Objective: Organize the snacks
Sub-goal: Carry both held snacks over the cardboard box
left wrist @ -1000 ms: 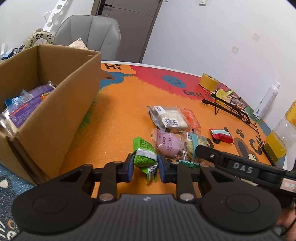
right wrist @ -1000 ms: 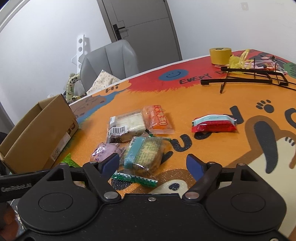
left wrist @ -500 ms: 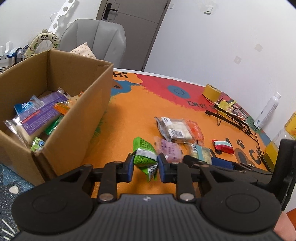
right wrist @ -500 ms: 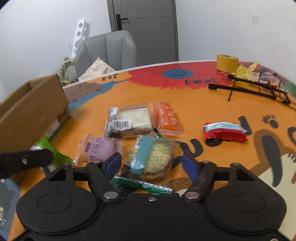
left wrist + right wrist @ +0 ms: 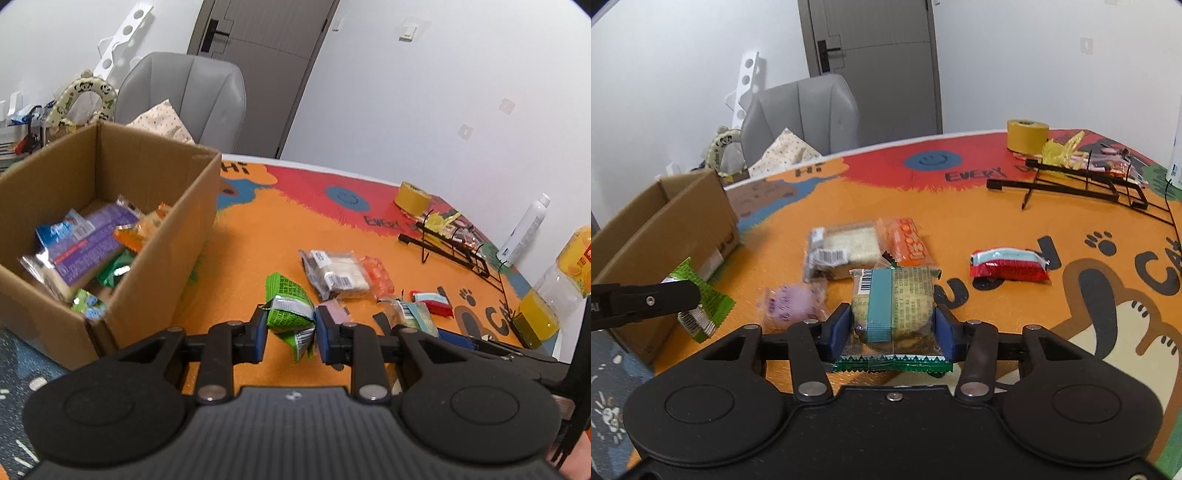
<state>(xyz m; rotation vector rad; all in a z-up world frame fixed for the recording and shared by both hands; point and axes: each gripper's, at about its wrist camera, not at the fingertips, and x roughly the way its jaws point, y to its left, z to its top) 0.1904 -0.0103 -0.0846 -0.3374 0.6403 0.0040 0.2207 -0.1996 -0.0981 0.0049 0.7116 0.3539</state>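
My left gripper (image 5: 289,325) is shut on a green snack packet (image 5: 286,312), held above the orange mat just right of the cardboard box (image 5: 166,229), which holds several snacks. From the right wrist view the same green packet (image 5: 701,295) hangs beside the box (image 5: 665,229). My right gripper (image 5: 892,328) has its jaws closing, pads against both sides of a biscuit packet with a teal band (image 5: 892,299). On the mat lie a white cake packet (image 5: 846,245), an orange packet (image 5: 908,243), a purple packet (image 5: 790,302) and a red packet (image 5: 1008,264).
A yellow tape roll (image 5: 1027,134) and a black wire rack (image 5: 1082,184) stand at the far right of the table. A juice bottle (image 5: 554,291) and a white bottle (image 5: 524,230) stand at the right edge. A grey chair (image 5: 184,99) stands behind the box.
The right jaws have come together on the teal-banded biscuit packet and lifted it off the mat. The left gripper has risen with the green packet, so more of the box's inside shows.
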